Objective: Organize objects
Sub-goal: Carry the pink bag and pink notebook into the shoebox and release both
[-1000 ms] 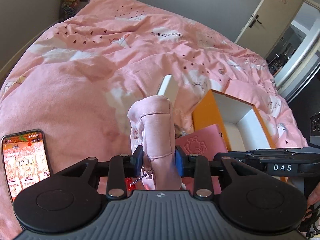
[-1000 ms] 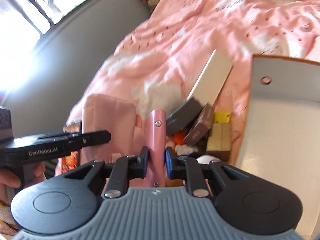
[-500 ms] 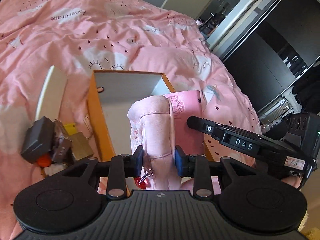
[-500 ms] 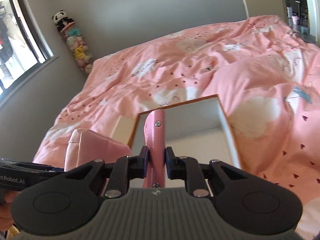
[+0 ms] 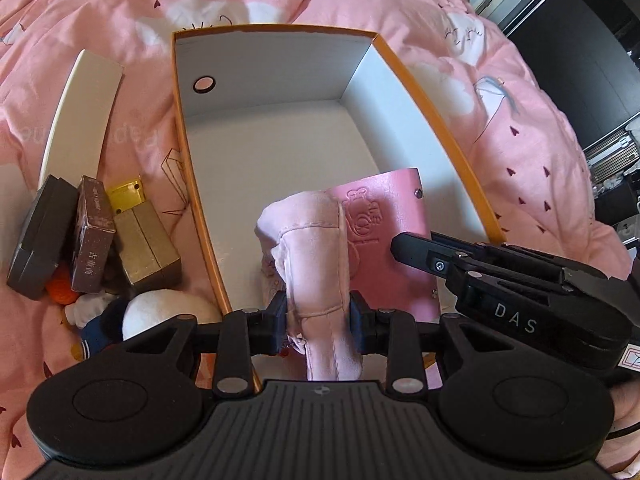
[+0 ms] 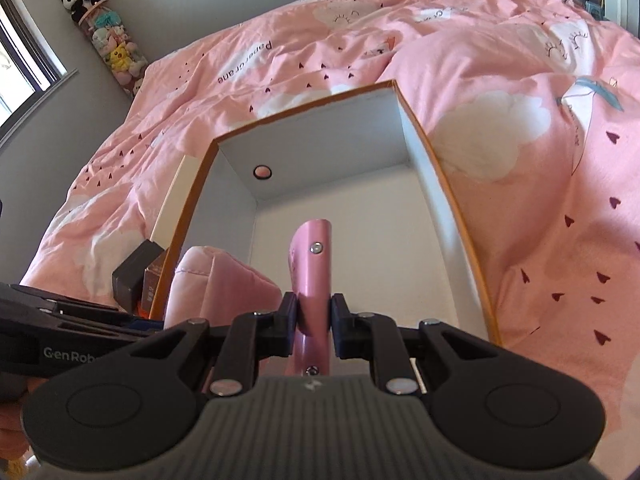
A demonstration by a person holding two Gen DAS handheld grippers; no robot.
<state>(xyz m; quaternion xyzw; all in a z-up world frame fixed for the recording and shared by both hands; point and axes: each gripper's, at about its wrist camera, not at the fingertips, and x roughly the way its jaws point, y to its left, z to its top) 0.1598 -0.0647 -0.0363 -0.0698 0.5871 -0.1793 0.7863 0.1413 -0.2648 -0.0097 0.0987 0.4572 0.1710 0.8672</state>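
In the left wrist view, the left tool (image 5: 318, 318) is clenched on a soft pink fabric pouch (image 5: 308, 248), which is held upright at the lower centre of the frame, above the near end of an open box (image 5: 276, 72) with orange edges and white inner walls. A round hole (image 5: 204, 84) is seen in the far wall of the box, toward the upper left. Just right of the pouch, a pink leather case (image 5: 394, 236) with an embossed figure is gripped by the right tool (image 5: 404, 246), which enters from the right of the frame. The box is set on a bed covered by a pink quilt (image 5: 500, 128). To the left of the box, a pile of small things is seen on the quilt: a grey case (image 5: 38, 236), a brown carton (image 5: 90, 236), a gold box (image 5: 146, 244), a white plush toy (image 5: 160, 314), and a long white lid (image 5: 80, 116) lying behind them. In the right wrist view, the right tool (image 6: 314, 322) is closed on the edge of the pink leather case (image 6: 312, 260), held upright over the near part of the box (image 6: 436, 160), with the pouch (image 6: 218, 284) at the lower left. A column of soft toys (image 6: 106, 36) is seen against the wall at the upper left.
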